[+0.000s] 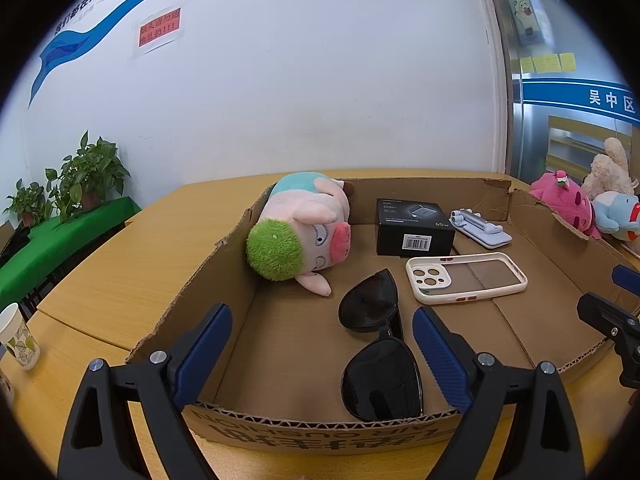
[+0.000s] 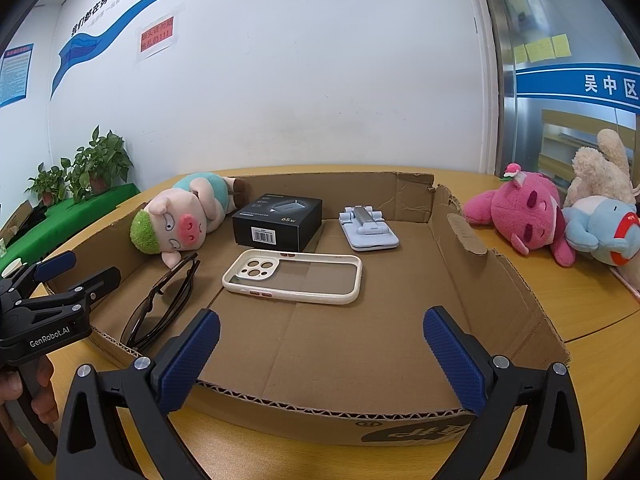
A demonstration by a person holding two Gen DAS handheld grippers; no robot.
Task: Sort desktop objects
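Observation:
A shallow cardboard box (image 1: pixel 208 280) (image 2: pixel 500 304) sits on the wooden table. Inside it lie a pig plush with green hair (image 1: pixel 304 232) (image 2: pixel 180 220), a black charger box (image 1: pixel 414 226) (image 2: pixel 278 220), a pale blue phone stand (image 1: pixel 482 228) (image 2: pixel 368 228), a cream phone case (image 1: pixel 466 280) (image 2: pixel 294 276) and black sunglasses (image 1: pixel 380 344) (image 2: pixel 160 304). My left gripper (image 1: pixel 322 310) (image 2: pixel 96 266) hovers open over the box's near left corner, the sunglasses just under its right finger. My right gripper (image 2: pixel 320 314) (image 1: pixel 598 289) stands open over the near edge with nothing between its fingers.
Outside the box at the right lie a pink plush (image 2: pixel 524 216) (image 1: pixel 568 204), a beige plush (image 2: pixel 600 168) and a light blue plush (image 2: pixel 604 232). A paper cup (image 1: pixel 18 336) stands at the table's left edge. Potted plants (image 1: pixel 84 176) sit on a green-covered table beyond.

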